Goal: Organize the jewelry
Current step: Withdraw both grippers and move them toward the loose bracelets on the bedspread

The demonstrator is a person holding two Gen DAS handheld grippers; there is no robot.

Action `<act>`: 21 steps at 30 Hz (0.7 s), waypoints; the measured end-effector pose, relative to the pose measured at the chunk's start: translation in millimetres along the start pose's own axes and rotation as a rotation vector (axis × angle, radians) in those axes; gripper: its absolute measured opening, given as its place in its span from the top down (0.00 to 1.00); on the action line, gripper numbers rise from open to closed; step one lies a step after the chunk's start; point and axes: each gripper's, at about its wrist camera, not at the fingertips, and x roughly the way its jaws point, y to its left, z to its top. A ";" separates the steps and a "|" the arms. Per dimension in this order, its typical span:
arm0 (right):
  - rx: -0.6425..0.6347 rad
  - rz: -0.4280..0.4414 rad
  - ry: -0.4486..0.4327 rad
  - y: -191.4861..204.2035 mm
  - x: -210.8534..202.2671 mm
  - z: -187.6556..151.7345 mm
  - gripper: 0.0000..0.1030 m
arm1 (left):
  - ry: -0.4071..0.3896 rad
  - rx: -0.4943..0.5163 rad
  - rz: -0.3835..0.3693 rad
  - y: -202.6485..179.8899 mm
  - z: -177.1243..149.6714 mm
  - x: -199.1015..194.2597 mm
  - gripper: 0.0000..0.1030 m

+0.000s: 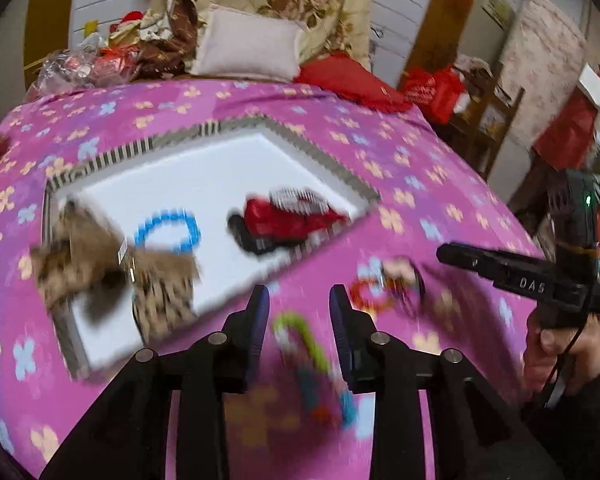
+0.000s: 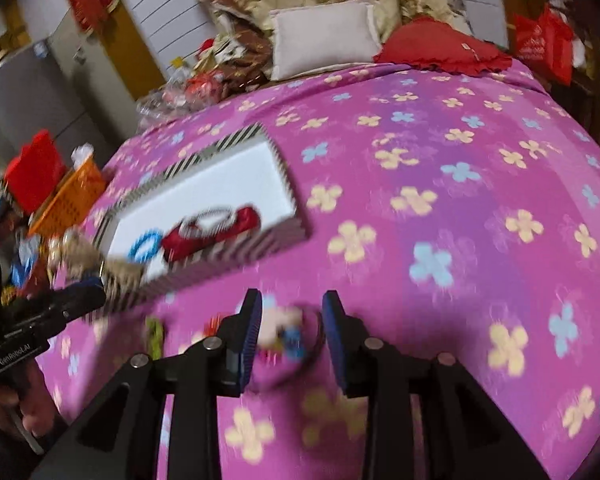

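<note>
— Where is the left tool (image 1: pixel 299 300) just now?

— Low over the bed's pink cover with the pale flower print (image 1: pixel 400 160), jaws standing wide with nothing between the pads. Right below the gap lies a blurred green-and-blue beaded strand (image 1: pixel 312 356), on the cover, not touching either finger as far as I can tell.

— And the right tool (image 2: pixel 291 308)?

— Also spread wide, holding nothing. Beneath its gap sits a small heap of trinkets: a pale pink piece with a blue bit on a thin dark ring (image 2: pixel 288 332). From the left tool's camera that same heap shows beside a red beaded loop (image 1: pixel 370 296), just right of the left tool's fingers. All of it is smeared by motion, so I can't make out finer detail.

— What about the tray?

— The white shallow tray with a black-and-white striped rim (image 1: pixel 260 123) lies on the cover ahead and to the left of both tools. Inside it are a sky-blue beaded bracelet (image 1: pixel 168 230), round and open in the middle, and next to that a red fabric hair clip with a pale comb on top (image 1: pixel 292 216). A fuzzy tan bow with dark spots (image 1: pixel 112 264) hangs over the tray's near-left edge.

— Anything behind?

— A pale grey-pink pillow (image 1: pixel 248 46) and a red cushion (image 1: pixel 352 78) at the head of the bed, and an orange plastic basket (image 2: pixel 74 196) off its left side.
</note>
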 end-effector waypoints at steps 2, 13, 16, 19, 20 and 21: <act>-0.051 0.006 0.016 6.9 -2.4 -13.2 0.68 | 0.027 0.008 0.011 -1.1 -12.3 1.7 0.66; -0.319 -0.013 0.129 59.4 34.5 -41.2 0.69 | 0.149 0.007 -0.036 -3.8 -42.9 24.3 0.66; -0.342 -0.035 0.124 62.2 36.6 -43.9 0.72 | 0.144 0.009 -0.030 -6.5 -41.2 28.4 0.66; -0.348 -0.059 0.113 60.6 35.2 -46.5 0.83 | 0.142 0.013 -0.033 -10.1 -39.8 31.1 0.65; -0.349 -0.068 0.112 60.5 35.7 -45.3 0.87 | 0.139 0.019 -0.029 -11.5 -39.2 31.9 0.64; -0.351 -0.078 0.112 59.6 34.9 -45.1 0.91 | 0.134 0.028 -0.025 -13.8 -39.1 32.8 0.64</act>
